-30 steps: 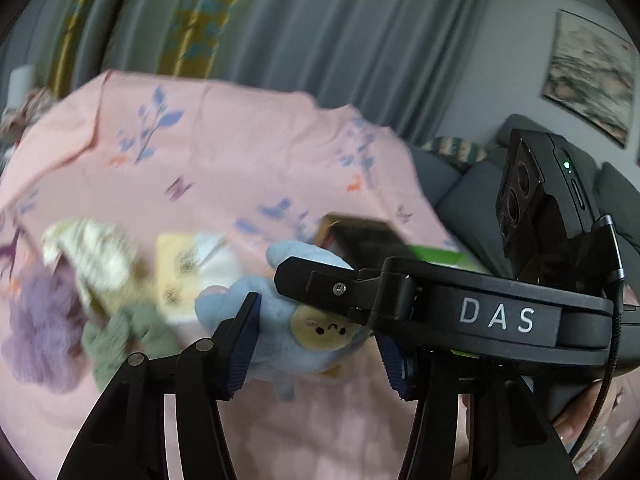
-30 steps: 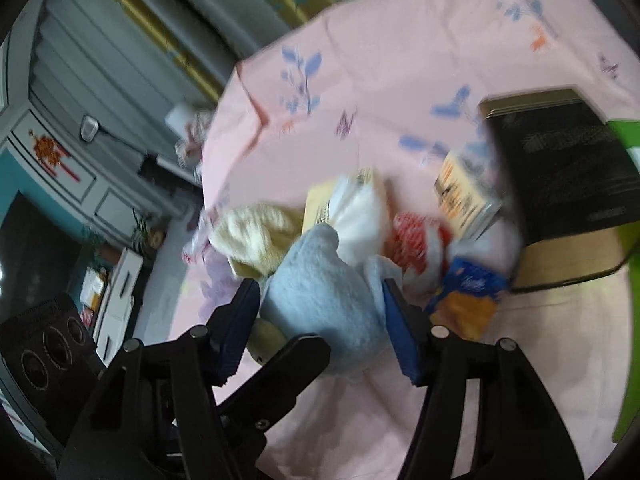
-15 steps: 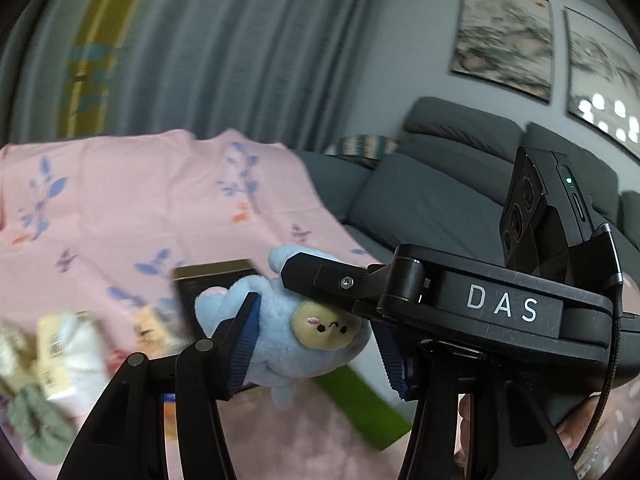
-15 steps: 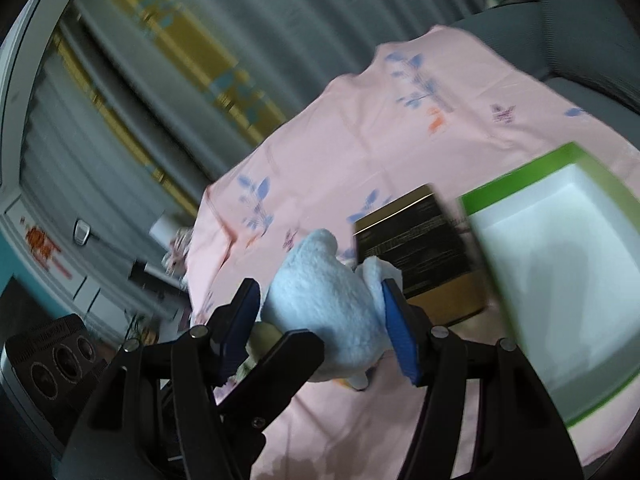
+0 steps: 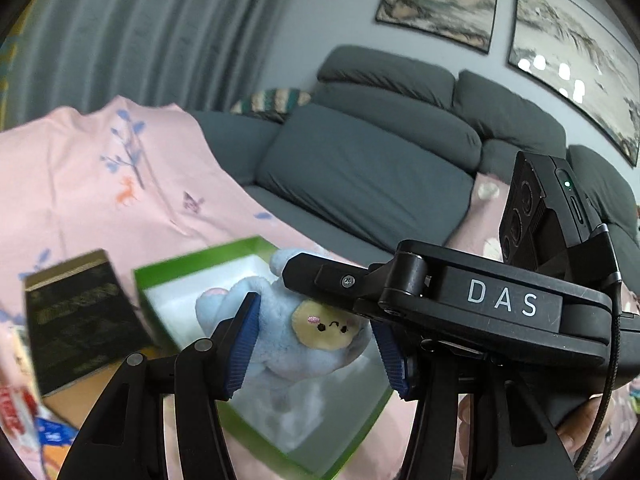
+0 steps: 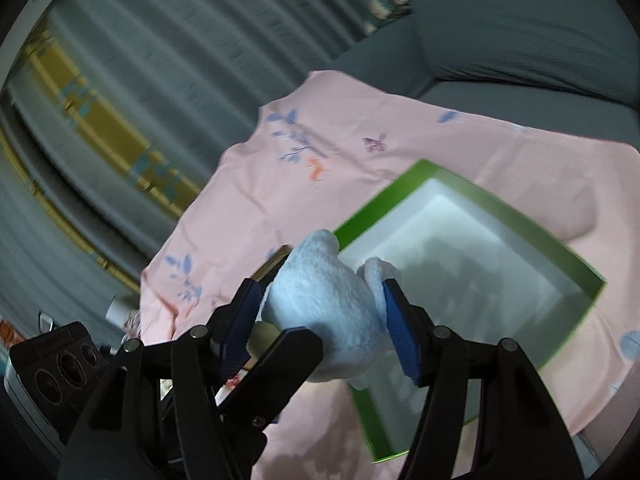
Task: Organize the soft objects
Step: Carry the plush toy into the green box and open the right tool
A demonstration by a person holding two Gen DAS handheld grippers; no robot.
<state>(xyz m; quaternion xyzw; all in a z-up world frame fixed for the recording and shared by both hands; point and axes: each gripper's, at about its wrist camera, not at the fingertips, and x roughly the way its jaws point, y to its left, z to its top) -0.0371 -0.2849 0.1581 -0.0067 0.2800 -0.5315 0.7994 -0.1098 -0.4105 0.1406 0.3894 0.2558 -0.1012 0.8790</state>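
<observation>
Books and snack packets lie at the far left on the pink printed sheet (image 5: pixel 80 184): a dark gold-edged book (image 5: pixel 76 320) beside the green-rimmed white box (image 5: pixel 160 276). Above the box, the left hand-held gripper (image 5: pixel 316 348) and right hand-held gripper (image 6: pixel 324 320) both clamp the blue plush toy with a yellow face (image 5: pixel 296 336).

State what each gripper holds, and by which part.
Both hold one blue plush toy: left gripper clamps its head sides, right gripper its back and ear.
</observation>
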